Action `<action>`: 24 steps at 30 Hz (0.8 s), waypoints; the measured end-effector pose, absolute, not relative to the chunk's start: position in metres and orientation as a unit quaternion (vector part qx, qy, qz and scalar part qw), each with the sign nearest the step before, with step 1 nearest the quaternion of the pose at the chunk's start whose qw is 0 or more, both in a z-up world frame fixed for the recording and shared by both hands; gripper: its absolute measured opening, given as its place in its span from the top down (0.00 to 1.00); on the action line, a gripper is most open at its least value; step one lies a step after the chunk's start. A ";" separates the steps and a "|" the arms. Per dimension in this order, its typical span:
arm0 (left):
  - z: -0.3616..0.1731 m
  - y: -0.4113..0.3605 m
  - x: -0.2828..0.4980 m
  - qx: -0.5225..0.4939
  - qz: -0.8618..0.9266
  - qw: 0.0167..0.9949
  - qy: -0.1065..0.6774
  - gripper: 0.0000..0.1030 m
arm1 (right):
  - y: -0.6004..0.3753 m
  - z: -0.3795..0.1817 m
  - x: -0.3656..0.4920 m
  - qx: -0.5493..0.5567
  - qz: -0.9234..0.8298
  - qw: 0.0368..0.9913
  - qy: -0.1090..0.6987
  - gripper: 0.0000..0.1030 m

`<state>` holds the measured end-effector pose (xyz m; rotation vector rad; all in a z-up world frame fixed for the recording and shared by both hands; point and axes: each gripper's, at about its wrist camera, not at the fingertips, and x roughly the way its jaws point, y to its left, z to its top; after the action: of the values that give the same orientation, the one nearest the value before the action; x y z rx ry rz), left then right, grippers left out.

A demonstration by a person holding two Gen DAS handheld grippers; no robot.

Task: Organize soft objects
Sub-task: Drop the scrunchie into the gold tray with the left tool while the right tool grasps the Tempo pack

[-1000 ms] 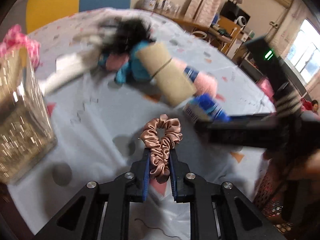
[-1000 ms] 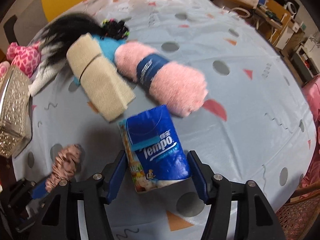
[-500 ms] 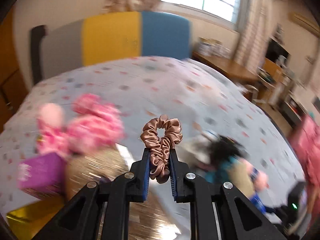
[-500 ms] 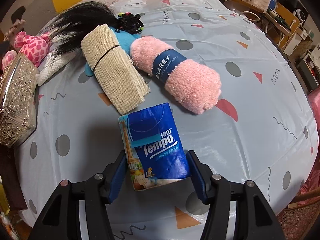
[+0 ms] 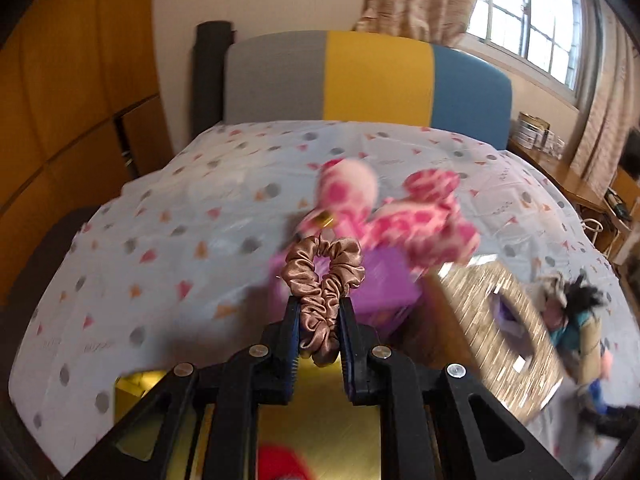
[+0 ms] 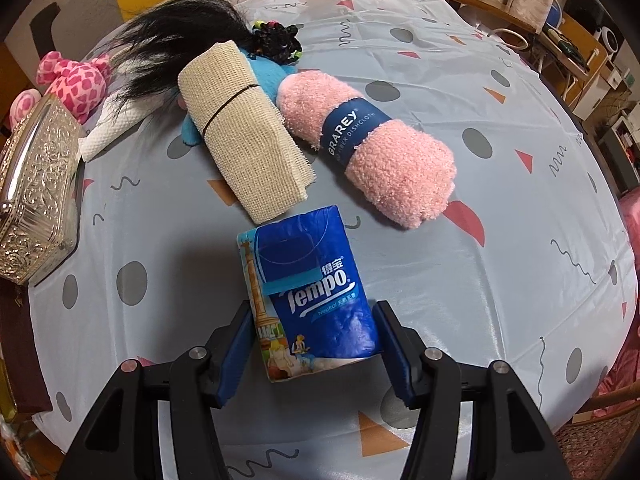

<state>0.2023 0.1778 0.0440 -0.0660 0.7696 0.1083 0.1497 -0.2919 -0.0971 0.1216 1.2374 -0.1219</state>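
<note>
Satin in a brown-pink shade, one scrunchie [image 5: 322,288] is clenched between the closed jaws of the left gripper [image 5: 319,320] and held in the air above a gold-coloured box [image 5: 320,408]; what that box contains cannot be told. One embossed metal case [image 6: 36,200] is seen on the bedsheet [image 6: 520,208], lid shut. One blue tissue pack [image 6: 310,296] printed "Tempo" is grasped by the right gripper [image 6: 314,344]. One pink rolled cloth [image 6: 368,148] is banded "GRAREY … DISHCLOTH". One beige mesh roll [image 6: 244,128] lies just beside it.
</note>
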 end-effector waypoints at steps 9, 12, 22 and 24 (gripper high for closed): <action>-0.004 0.220 0.114 -0.092 0.076 0.908 0.401 0.83 | -0.276 -0.099 0.152 0.028 -0.062 0.810 0.582 0.43; -0.021 0.229 0.091 -0.105 0.093 0.903 0.406 0.83 | -0.269 -0.100 0.152 0.017 -0.059 0.811 0.582 0.43; -0.052 0.263 0.078 -0.137 0.128 0.888 0.420 0.56 | -0.249 -0.102 0.150 -0.010 -0.052 0.815 0.576 0.44; -0.051 0.265 0.076 -0.141 0.128 0.890 0.415 0.47 | -0.251 -0.099 0.148 -0.013 -0.051 0.816 0.576 0.43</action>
<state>0.0757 0.2646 -0.0514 -0.2924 0.8624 0.2655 0.1476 -0.2506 -0.0994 -0.0271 1.2273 -0.1096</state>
